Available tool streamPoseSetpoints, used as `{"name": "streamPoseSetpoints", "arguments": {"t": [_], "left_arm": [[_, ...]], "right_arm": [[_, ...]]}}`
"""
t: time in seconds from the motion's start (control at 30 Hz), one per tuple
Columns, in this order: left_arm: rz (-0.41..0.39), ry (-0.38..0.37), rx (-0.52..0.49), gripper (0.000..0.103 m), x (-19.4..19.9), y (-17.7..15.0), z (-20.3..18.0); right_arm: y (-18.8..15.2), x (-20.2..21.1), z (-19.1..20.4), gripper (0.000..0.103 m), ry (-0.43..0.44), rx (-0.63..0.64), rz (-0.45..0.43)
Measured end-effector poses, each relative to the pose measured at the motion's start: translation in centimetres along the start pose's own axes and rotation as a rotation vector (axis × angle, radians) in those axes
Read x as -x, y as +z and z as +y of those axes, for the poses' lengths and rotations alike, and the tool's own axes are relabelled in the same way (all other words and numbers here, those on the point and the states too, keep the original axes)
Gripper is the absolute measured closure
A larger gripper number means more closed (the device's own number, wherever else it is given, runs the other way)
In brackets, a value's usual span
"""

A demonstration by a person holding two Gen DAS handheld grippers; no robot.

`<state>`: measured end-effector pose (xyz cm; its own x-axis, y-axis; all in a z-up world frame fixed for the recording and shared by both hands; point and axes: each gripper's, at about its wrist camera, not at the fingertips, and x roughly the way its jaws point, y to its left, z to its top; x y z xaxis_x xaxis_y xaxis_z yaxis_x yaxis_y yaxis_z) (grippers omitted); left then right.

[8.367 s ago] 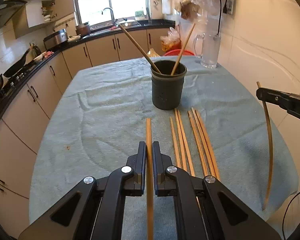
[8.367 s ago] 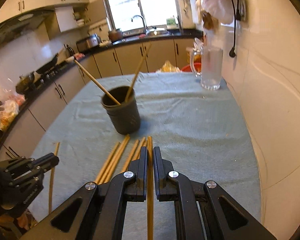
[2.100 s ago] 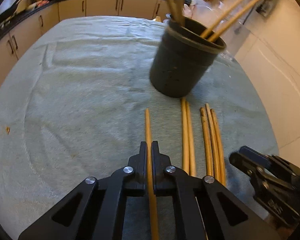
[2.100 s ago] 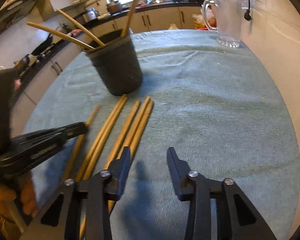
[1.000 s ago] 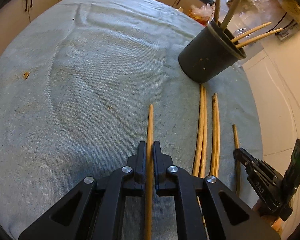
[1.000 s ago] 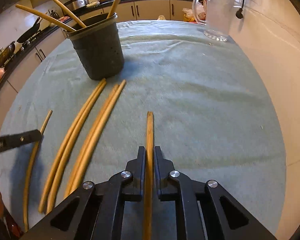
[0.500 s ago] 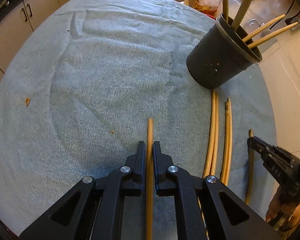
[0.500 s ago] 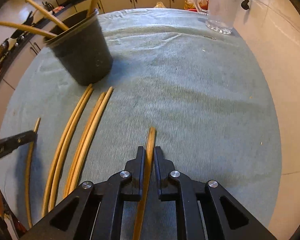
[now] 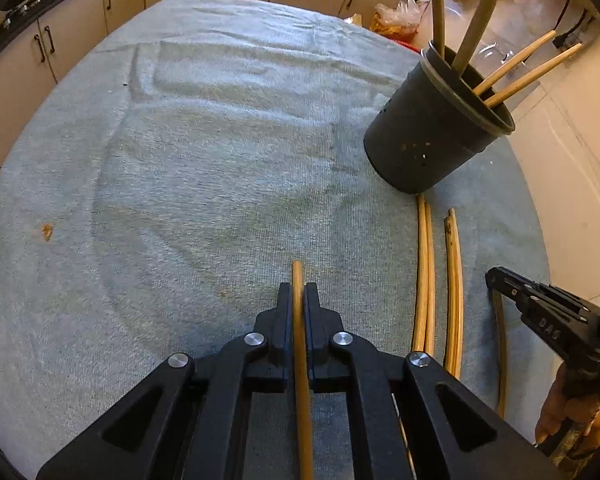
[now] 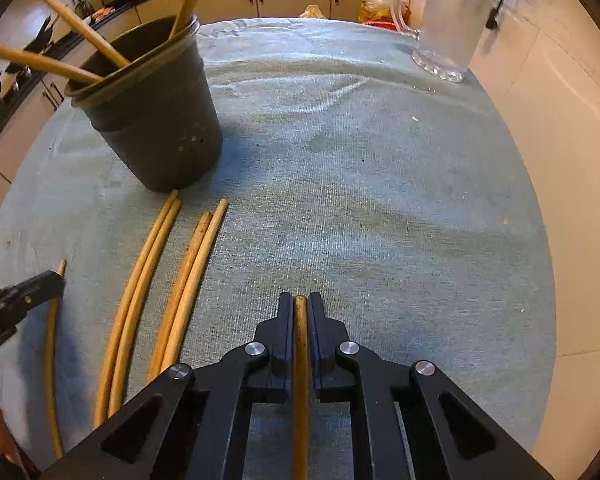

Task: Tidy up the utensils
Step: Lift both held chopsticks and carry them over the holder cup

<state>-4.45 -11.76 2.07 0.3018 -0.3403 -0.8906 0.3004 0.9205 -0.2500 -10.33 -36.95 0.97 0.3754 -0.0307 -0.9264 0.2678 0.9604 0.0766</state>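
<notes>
Chopsticks are what I am tidying. Four stand in the dark cup (image 9: pixel 432 136) already. My left fingers (image 9: pixel 298 300) are squeezed tight on one chopstick (image 9: pixel 302 380), held over the cloth-covered surface (image 9: pixel 180 160). My right fingers (image 10: pixel 300 312) are squeezed tight on another chopstick (image 10: pixel 300 380). Four loose sticks (image 10: pixel 172 276) lie side by side on the cloth, just below the cup. I think the job is about half done: my two sticks go in, then those four.
</notes>
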Motion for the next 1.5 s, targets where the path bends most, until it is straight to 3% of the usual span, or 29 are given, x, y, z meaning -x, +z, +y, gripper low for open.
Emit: {"name": "streamPoseSetpoints", "arguments": {"t": [0.17,0.27,0.63,1.03,1.5], "left_arm": [[-0.107,-0.041,0.005,0.098,3.7,-0.5,0.3],[-0.192,-0.061,-0.018,0.098,6.7,-1.2,-0.2],[-0.414,-0.052,-0.129,0.098,14.5,-4.3,-3.8],[-0.522,-0.055,-0.187,0.098,19.2,-7.8,-6.0],[-0.607,-0.078,-0.251,0.099,23.4,-11.1,-7.4]], "right_arm": [[-0.8,3.3,-0.3,0.096,0.107,-0.022,-0.114],[-1.6,6.5,0.1,0.096,0.155,-0.006,-0.227],[-3.6,13.2,-0.1,0.096,0.205,0.018,-0.429],[-7.8,19.3,0.2,0.096,0.246,0.026,-0.59],[-11.8,24.4,1.4,0.096,0.255,0.096,-0.719]]}}
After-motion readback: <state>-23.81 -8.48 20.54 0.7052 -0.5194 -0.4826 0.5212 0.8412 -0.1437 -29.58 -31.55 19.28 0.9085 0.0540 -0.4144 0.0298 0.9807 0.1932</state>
